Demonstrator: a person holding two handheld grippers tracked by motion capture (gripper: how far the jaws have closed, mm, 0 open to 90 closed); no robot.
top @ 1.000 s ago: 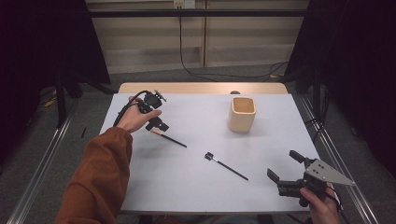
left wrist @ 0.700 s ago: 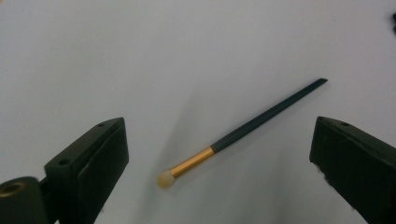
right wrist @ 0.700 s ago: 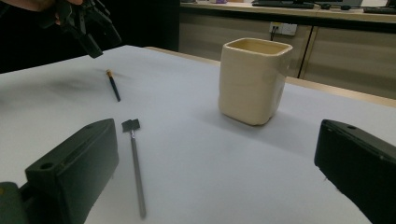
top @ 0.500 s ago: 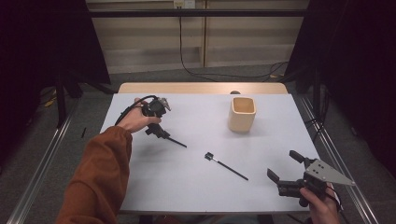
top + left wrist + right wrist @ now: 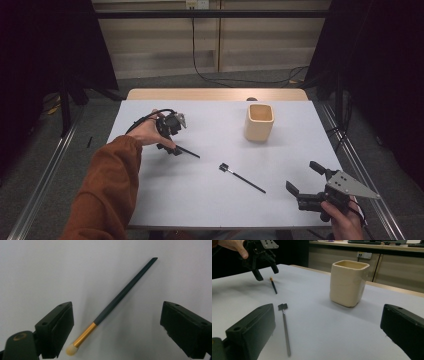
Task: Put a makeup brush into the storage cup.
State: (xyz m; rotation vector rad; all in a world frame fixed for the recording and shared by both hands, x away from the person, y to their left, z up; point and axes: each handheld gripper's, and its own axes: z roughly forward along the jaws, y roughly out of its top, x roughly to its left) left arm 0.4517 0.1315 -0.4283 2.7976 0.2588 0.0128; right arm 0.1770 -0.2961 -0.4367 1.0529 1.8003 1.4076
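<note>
Left gripper: jaws wide apart, pointing down over the gold-banded brush, which lies between them on the table, untouched
Right gripper: jaws apart, holding nothing, near the table's front right corner, well apart from the cup
Gold-banded brush: flat on the table, well to the left of the cup
Square-headed brush: lies in front of the cup, between the two grippers
Cup: cream, upright, nothing between it and either gripper
Table: pale grey top, wooden far edge
Room: dark curtains at both sides, cables on the floor beyond
</note>
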